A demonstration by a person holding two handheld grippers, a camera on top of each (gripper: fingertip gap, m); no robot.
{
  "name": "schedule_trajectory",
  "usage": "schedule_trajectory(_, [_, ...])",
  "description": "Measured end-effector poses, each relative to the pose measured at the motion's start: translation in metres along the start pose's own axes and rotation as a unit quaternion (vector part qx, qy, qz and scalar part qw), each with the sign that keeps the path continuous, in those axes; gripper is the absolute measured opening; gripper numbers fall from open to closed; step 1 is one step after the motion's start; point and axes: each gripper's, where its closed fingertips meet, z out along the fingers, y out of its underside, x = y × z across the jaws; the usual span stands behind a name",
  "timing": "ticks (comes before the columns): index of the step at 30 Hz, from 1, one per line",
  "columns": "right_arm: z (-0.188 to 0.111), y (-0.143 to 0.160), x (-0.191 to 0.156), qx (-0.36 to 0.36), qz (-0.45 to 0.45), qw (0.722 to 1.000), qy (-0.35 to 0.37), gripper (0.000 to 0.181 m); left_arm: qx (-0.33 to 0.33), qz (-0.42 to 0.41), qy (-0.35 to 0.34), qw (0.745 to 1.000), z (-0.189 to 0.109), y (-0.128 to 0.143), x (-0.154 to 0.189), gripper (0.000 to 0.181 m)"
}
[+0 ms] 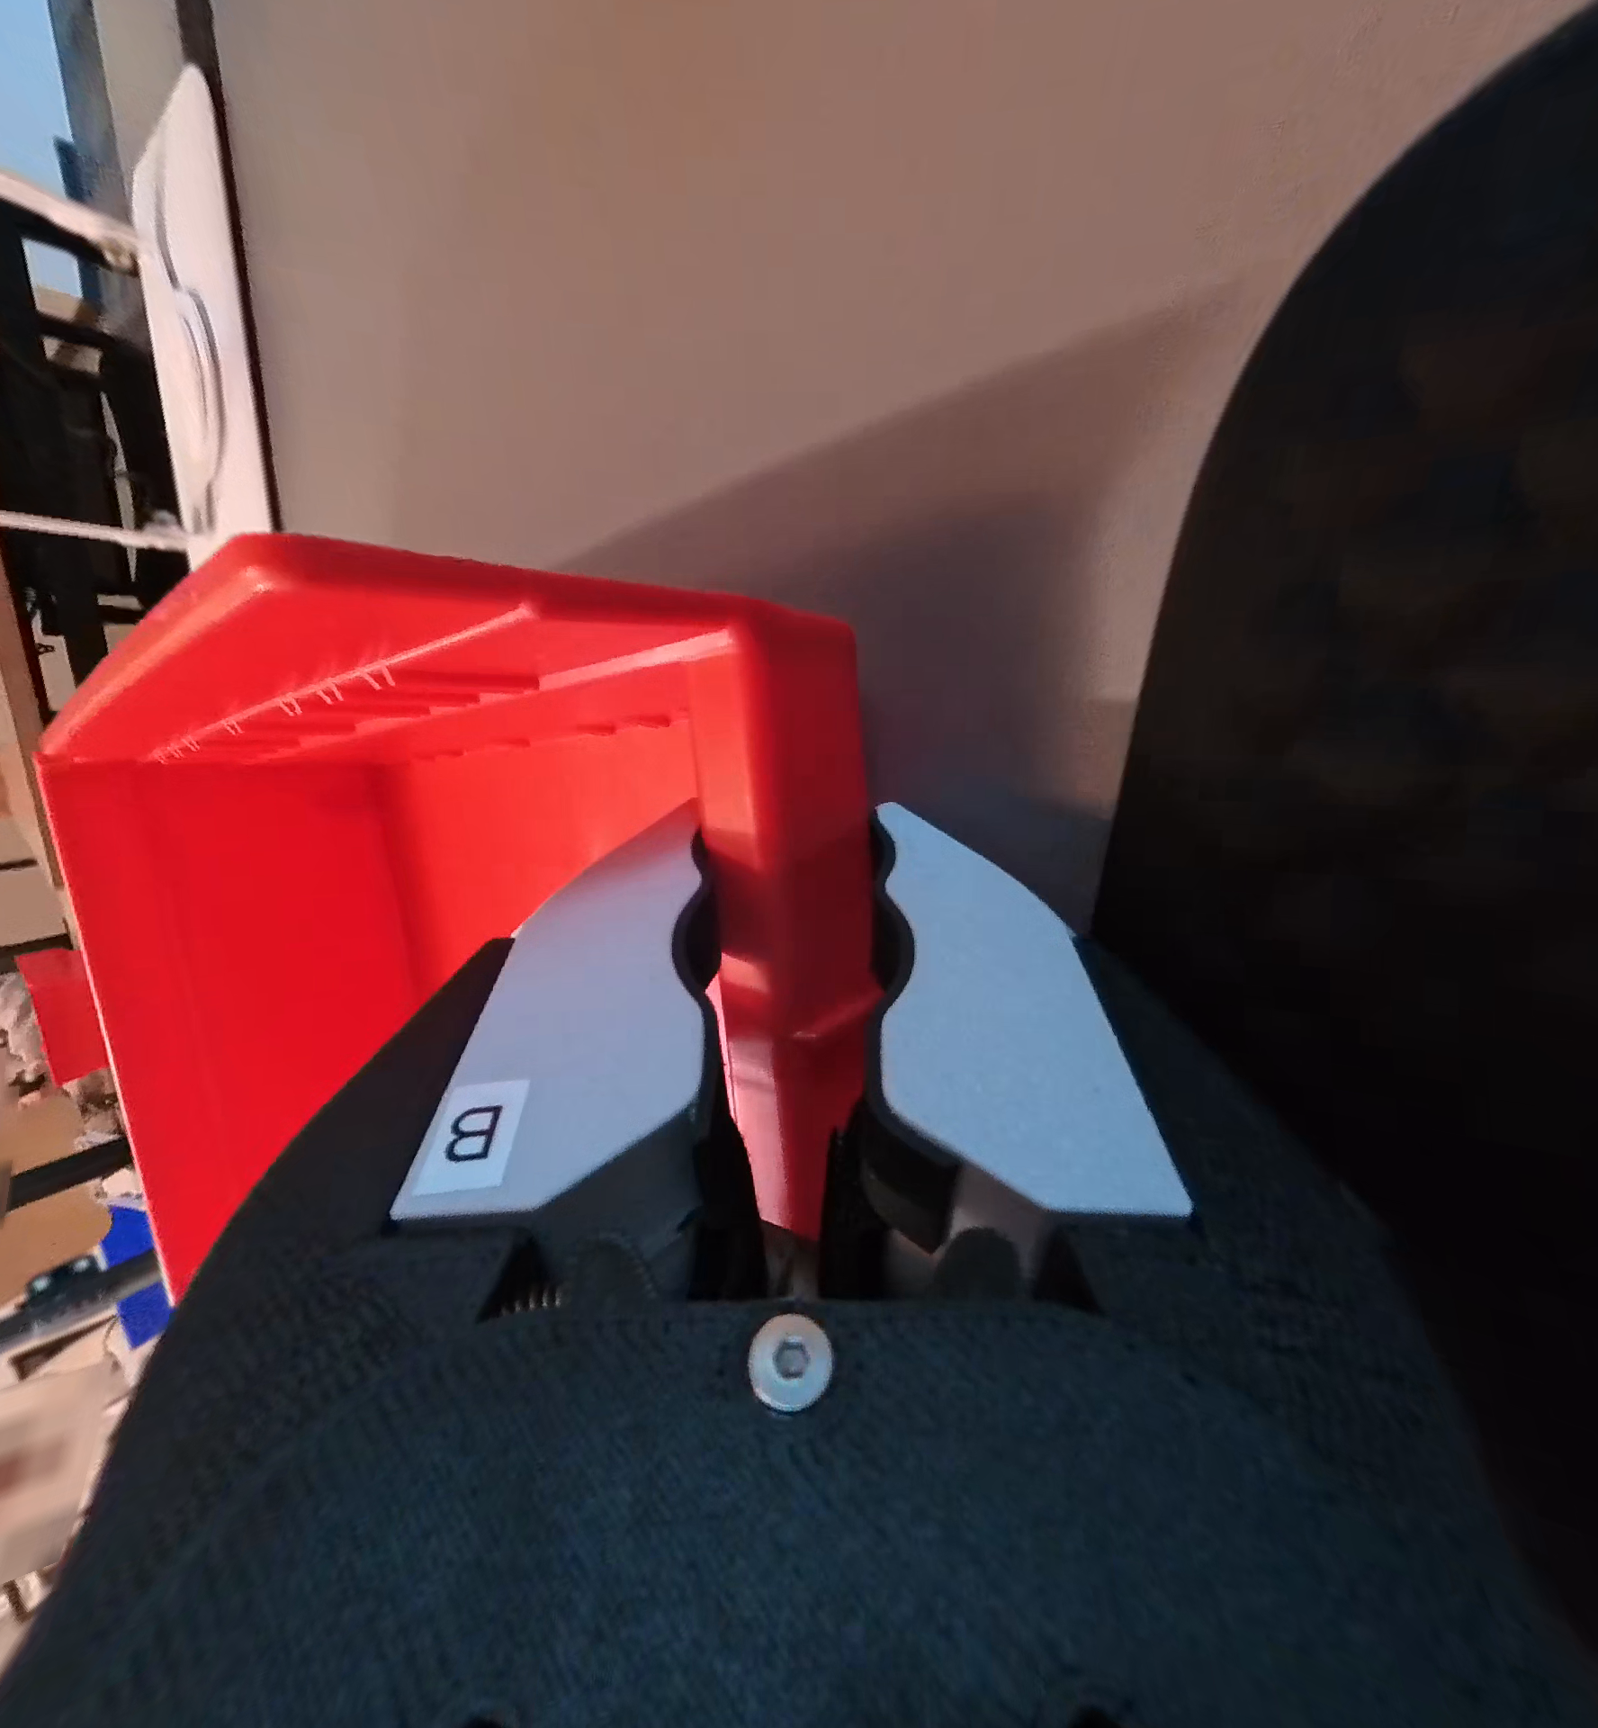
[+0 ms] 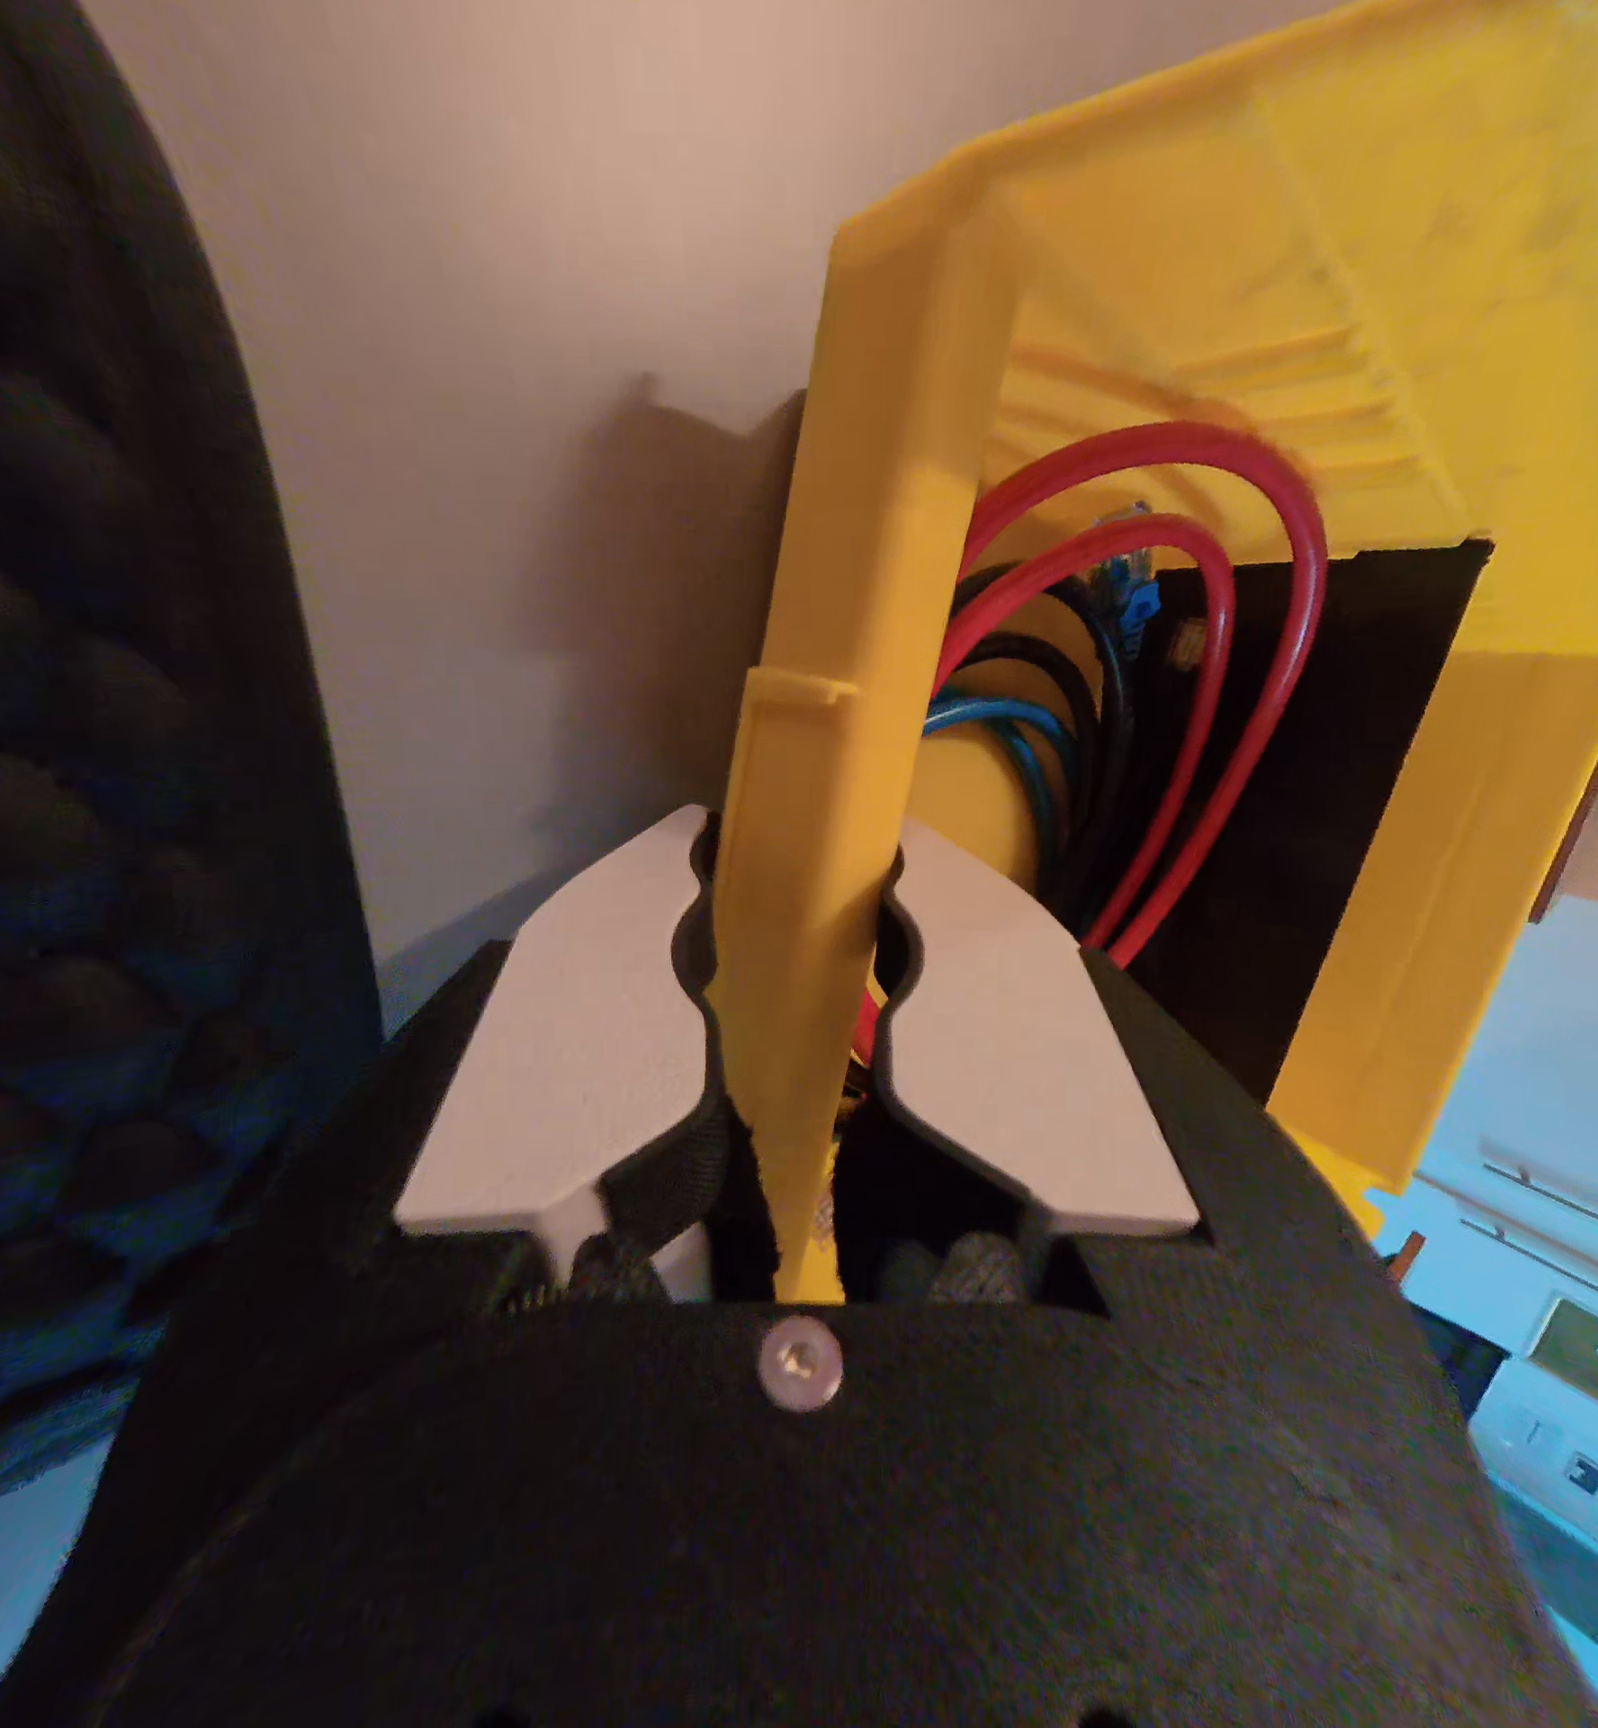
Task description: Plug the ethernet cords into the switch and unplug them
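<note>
My left gripper (image 1: 788, 842) is shut on the wall of a red plastic bin (image 1: 309, 842), which it holds tilted in the air; the bin looks empty inside. My right gripper (image 2: 800, 837) is shut on the wall of a yellow plastic bin (image 2: 1337, 309), also held tilted. Inside the yellow bin lie looped ethernet cords: red (image 2: 1281, 524), blue (image 2: 1001, 729) and black (image 2: 1094, 692), with clear plug ends (image 2: 1122, 570) showing near a black panel (image 2: 1319, 748). I cannot tell whether that panel is the switch.
A pale wall (image 1: 777, 327) stands close ahead of both grippers. A dark rounded padded shape (image 1: 1431, 748) fills the right of the left wrist view and shows in the right wrist view (image 2: 75, 655). White cabinets (image 2: 1524, 1169) are at far right; shelving (image 1: 47, 421) at far left. The left gripper's tips are roughly 45 centimeters from the right gripper's.
</note>
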Motion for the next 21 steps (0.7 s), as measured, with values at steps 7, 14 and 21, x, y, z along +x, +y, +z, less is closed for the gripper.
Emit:
schedule_trajectory(7, [0.007, -0.026, 0.002, 0.022, -0.025, 0.999, -0.003, 0.030, 0.032, 0.025, 0.015, 0.999, 0.008, -0.034, 0.005, 0.028])
schedule_trajectory(14, [0.007, -0.047, -0.002, 0.051, -0.045, 0.998, -0.005, 0.029, 0.042, 0.035, 0.013, 0.998, 0.011, -0.061, 0.012, 0.028])
schedule_trajectory(21, [0.001, -0.059, -0.012, 0.064, -0.049, 0.997, -0.005, 0.029, 0.062, 0.027, 0.022, 0.997, 0.008, -0.079, 0.023, 0.029])
